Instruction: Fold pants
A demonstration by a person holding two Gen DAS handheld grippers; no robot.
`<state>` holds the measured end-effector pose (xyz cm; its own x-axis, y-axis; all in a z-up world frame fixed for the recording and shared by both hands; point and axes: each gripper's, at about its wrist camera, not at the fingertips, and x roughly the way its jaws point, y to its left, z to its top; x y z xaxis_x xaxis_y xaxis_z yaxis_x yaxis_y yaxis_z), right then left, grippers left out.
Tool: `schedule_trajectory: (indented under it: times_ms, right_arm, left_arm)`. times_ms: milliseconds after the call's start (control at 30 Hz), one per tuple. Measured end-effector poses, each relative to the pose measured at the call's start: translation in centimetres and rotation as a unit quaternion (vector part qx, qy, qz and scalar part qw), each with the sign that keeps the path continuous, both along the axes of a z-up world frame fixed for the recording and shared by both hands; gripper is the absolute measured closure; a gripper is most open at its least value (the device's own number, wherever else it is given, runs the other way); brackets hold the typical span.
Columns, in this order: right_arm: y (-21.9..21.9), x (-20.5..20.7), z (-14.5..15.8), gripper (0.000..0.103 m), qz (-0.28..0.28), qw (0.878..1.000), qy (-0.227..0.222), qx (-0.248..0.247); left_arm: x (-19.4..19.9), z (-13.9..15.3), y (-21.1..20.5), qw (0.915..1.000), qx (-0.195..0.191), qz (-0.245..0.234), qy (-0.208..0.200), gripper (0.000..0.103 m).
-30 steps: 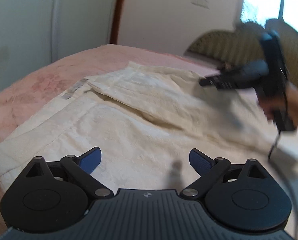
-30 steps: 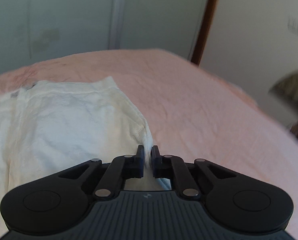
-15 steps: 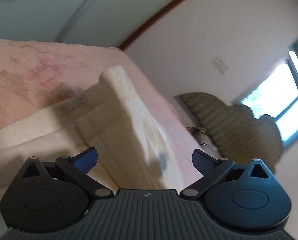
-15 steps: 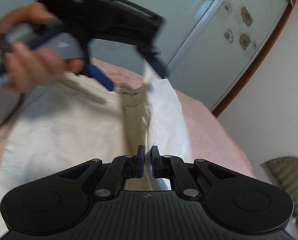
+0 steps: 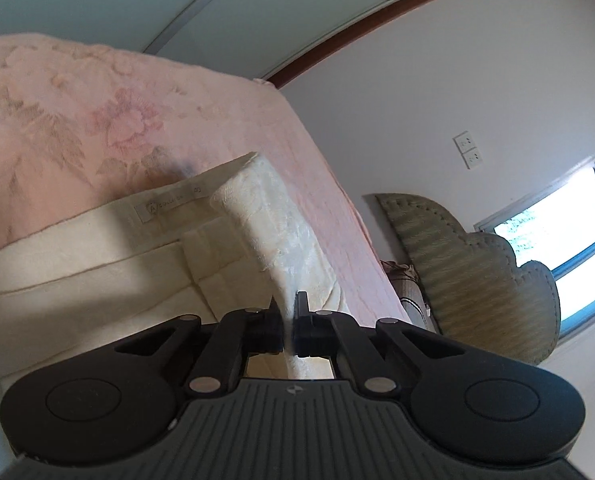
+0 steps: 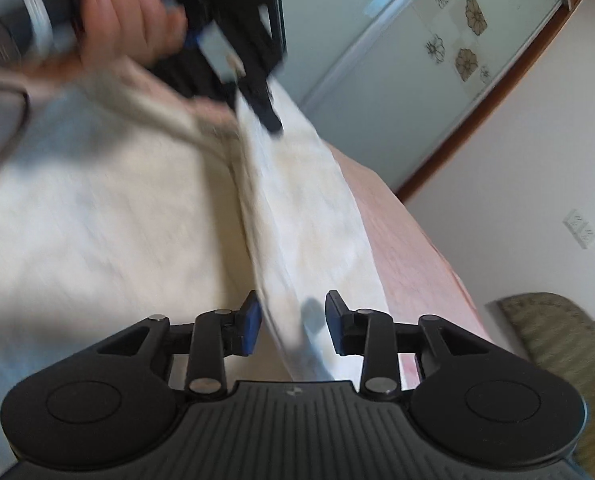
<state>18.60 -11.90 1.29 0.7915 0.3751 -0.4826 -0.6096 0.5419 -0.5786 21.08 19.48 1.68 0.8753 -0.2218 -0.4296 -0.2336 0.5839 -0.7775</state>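
Note:
The cream pants (image 5: 77,264) lie on a pink bed (image 5: 97,112), their waistband label facing up. My left gripper (image 5: 287,320) is shut on a raised fold of the pants (image 5: 269,232) that stands up from the bed. In the right wrist view the pants (image 6: 97,220) are blurred. My right gripper (image 6: 293,320) is open, its blue pads either side of the same raised fold (image 6: 309,208). The left gripper (image 6: 257,92), held in a hand, pinches the far end of that fold.
A pink floral bedspread covers the bed, whose right edge (image 5: 337,184) runs beside a white wall. A green wicker chair (image 5: 477,272) stands by a window. Glass wardrobe doors (image 6: 417,60) are behind the bed.
My left gripper has closed on the pants' fold. My right gripper, shut on the cloth before, has opened. Both views have tilted upward.

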Motion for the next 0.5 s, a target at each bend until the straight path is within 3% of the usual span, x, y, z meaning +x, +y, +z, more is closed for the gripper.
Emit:
schedule_trajectory:
  times_ms: [33,100,333,500]
  right_arm:
    - [-0.2,0.0,-0.1,0.071,-0.010,1.000,-0.001,-0.001]
    - [-0.9,-0.3,0.4,0.087,-0.018,1.000,0.009,0.013]
    - [-0.7,-6.3,2.5,0.089,0.024,0.999,0.035,0.030]
    - [1.2,-10.3,1.3,0.089,0.071,0.995,0.064,0.012]
  left_arm:
    - [-0.5,0.2,0.0,0.9999,0.008,-0.007,-0.003,0.100]
    - [-1.4,0.5,0.1,0.9992,0.028,-0.026,-0.009,0.099]
    - [-6.9,-0.1,1.5,0.9892,0.123,-0.079,-0.004,0.099]
    - [-8.0,-2.6,2.7,0.9840,0.141,-0.089,0.063,0.099]
